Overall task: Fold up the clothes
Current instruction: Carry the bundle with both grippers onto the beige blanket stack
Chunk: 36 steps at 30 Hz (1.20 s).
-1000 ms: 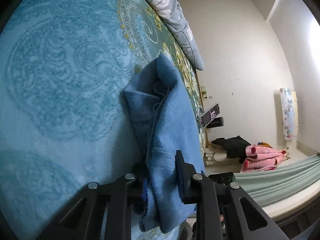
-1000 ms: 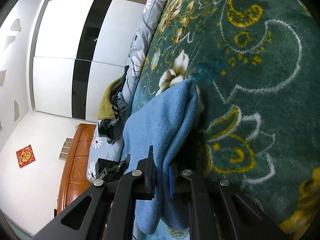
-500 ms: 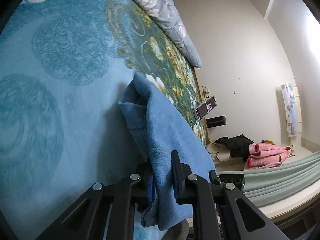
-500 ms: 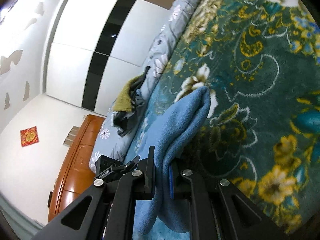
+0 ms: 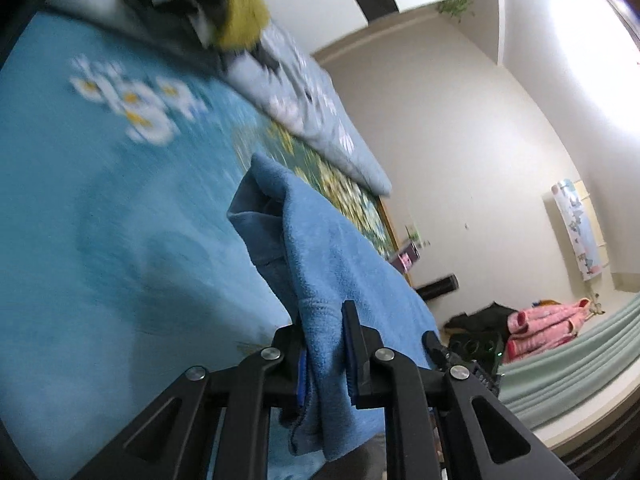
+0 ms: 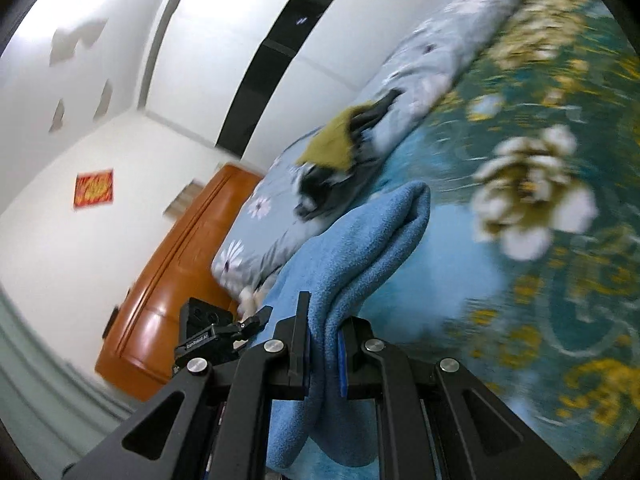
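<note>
Left gripper [image 5: 325, 350]: jaws closed on a bunched edge of the blue fleece garment [image 5: 336, 264], with fabric pinched between the two pads and a short tail hanging below them. Right gripper [image 6: 323, 346]: jaws closed on another edge of the same garment [image 6: 360, 248], the cloth gathered in a thick pleat between the fingers.

The garment is held off the bed blanket [image 5: 100, 240], spanning from one gripper to the other, with its far folded end rising ahead of the jaws above the blanket's middle area. Whether that end touches the blanket cannot be determined.

Handling assessment: the fabric is soft, light and limp, with a napped, pilled surface. It sags under its own weight and holds no shape. The nap likely gives good friction against the pads, so slippage appears unlikely. Grip at corners or hems, keeping both layers in the pinch.

Surroundings: the blanket is plush, teal with yellow and white floral patterning. A grey floral quilt [image 6: 420, 64] lies rolled along its far edge, carrying a heap of olive and dark clothes [image 6: 340, 148]. A glossy wooden headboard [image 6: 168, 276] stands beyond.
</note>
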Each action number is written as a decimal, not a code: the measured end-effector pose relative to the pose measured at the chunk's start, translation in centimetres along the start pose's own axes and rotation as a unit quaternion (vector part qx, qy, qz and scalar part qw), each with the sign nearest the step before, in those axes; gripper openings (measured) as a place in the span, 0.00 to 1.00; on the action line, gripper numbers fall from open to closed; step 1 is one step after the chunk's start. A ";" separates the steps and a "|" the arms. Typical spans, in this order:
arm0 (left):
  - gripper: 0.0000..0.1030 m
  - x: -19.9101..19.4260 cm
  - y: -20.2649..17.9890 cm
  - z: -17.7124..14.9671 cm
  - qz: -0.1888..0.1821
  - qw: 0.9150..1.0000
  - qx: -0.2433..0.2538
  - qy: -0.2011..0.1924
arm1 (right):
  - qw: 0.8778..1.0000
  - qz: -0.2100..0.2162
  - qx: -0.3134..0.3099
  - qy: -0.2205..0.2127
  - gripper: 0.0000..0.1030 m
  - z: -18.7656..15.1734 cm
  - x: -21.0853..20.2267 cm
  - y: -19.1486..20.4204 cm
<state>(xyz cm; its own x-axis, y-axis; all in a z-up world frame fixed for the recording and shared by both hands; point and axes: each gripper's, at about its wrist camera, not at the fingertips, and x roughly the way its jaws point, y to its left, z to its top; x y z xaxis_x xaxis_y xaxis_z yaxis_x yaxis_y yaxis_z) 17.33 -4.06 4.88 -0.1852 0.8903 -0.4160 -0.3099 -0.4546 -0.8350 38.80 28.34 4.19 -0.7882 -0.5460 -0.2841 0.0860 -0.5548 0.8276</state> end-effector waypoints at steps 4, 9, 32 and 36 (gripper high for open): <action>0.15 -6.4 1.2 1.9 0.023 0.999 0.013 -0.041 | 0.998 0.019 -0.037 0.039 0.10 -0.4 5.6 3.6; 0.15 -15.1 3.5 4.6 0.064 0.993 0.032 -0.097 | 0.993 0.040 -0.060 0.095 0.10 -1.1 13.8 8.0; 0.15 -43.1 19.6 9.2 0.188 0.936 -0.003 -0.298 | 0.939 0.072 -0.164 0.295 0.10 -8.5 50.3 25.5; 0.15 -43.1 23.9 7.9 0.200 0.934 -0.036 -0.295 | 0.926 0.041 -0.208 0.313 0.10 -11.2 53.1 24.6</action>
<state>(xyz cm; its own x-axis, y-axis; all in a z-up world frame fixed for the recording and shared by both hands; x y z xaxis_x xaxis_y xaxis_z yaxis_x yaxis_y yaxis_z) 10.53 -53.50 5.73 -0.7606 0.4712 -0.4466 -0.0458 -0.7252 -0.6870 5.89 -21.34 4.08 -0.2732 -0.7810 -0.5616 0.4598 -0.6188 0.6369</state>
